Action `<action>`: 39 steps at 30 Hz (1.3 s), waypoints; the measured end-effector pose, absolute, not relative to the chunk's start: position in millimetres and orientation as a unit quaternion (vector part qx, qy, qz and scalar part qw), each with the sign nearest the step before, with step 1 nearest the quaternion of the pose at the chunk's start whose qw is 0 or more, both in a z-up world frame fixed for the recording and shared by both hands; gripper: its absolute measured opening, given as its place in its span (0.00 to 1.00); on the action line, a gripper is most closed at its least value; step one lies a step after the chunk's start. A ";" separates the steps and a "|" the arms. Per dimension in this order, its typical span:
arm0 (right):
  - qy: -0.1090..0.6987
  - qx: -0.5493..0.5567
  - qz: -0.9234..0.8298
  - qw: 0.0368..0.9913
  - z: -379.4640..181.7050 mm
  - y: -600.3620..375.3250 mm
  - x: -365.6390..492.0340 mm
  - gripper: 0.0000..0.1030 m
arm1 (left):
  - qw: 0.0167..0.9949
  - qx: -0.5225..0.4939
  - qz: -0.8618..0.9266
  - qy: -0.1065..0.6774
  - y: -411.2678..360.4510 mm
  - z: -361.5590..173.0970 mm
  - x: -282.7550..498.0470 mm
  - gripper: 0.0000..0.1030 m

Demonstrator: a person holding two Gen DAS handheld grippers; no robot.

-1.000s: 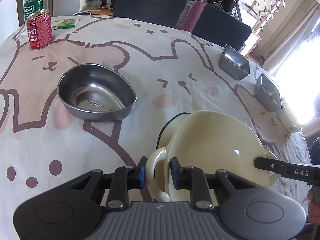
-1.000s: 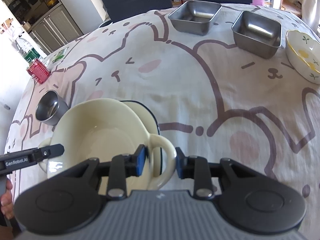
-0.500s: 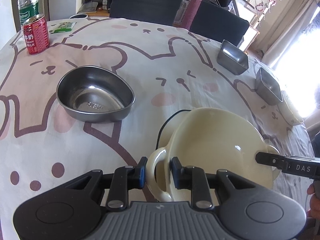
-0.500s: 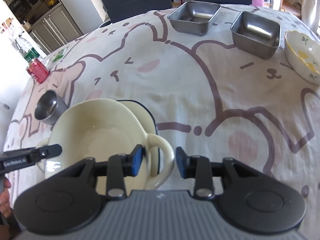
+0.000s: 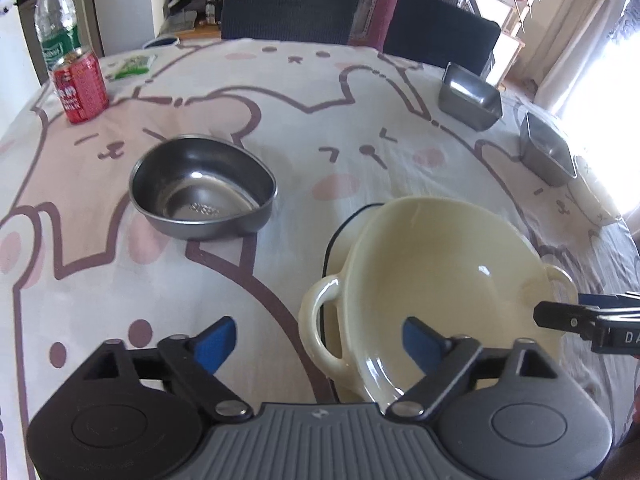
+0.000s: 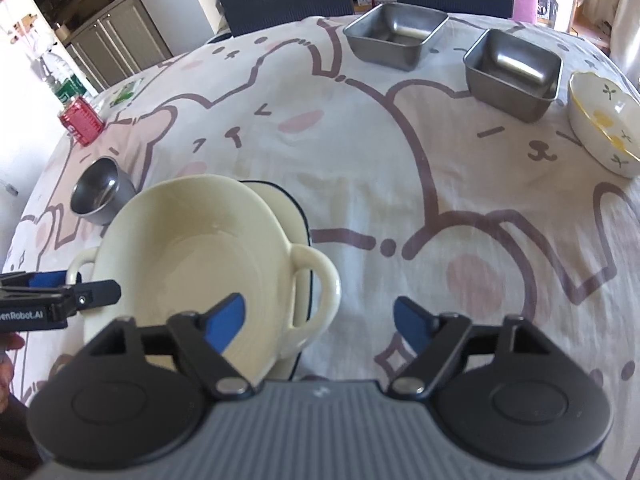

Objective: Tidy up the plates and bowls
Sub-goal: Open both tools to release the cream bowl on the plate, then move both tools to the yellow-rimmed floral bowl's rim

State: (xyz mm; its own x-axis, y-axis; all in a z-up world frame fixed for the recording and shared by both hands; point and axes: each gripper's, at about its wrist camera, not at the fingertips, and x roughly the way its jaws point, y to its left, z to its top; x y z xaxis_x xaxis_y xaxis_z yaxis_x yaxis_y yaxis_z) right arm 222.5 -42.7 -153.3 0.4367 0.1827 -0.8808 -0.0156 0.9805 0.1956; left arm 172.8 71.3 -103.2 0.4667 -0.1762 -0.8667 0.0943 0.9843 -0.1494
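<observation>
A cream two-handled bowl (image 5: pixel 440 276) sits on a cream plate with a dark rim (image 5: pixel 340 236); the bowl also shows in the right wrist view (image 6: pixel 192 248), on the plate (image 6: pixel 288 208). My left gripper (image 5: pixel 320 340) is open, its jaws either side of the bowl's left handle without touching it. My right gripper (image 6: pixel 320 320) is open around the right handle (image 6: pixel 316 284). A round steel bowl (image 5: pixel 204 188) sits left of the stack.
Two square steel trays (image 6: pixel 396 36) (image 6: pixel 514 72) and a flowered ceramic bowl (image 6: pixel 604 124) stand at the far right. A red can (image 5: pixel 80 88), a water bottle (image 5: pixel 56 28) and a green packet (image 5: pixel 134 65) are at the far left. Dark chairs stand behind the table.
Both grippers have opened wide and let go of the cream bowl's handles. The bowl now rests on the plate.
</observation>
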 end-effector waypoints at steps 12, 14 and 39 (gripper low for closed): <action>0.471 0.068 0.081 0.876 -124.1 -49.0 190.4 1.00 | 0.885 -0.002 -0.090 0.456 55.7 -63.9 143.8 1.00; 0.454 0.061 0.082 0.885 -113.6 -52.2 182.3 1.00 | 0.894 -0.004 -0.090 0.438 51.6 -52.1 139.8 1.00; 0.254 0.108 -0.130 0.952 -50.1 -240.9 186.9 1.00 | 0.928 -0.022 -0.229 0.292 -160.5 8.2 175.7 0.92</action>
State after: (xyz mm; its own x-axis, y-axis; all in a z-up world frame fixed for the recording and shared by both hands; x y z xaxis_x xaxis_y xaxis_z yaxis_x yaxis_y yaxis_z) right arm 186.9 -240.9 -50.1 0.8374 -0.1934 -0.5113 0.3034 0.9425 0.1403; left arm 175.7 -160.5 8.2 0.7249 -0.4384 -0.5313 0.4123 0.8940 -0.1752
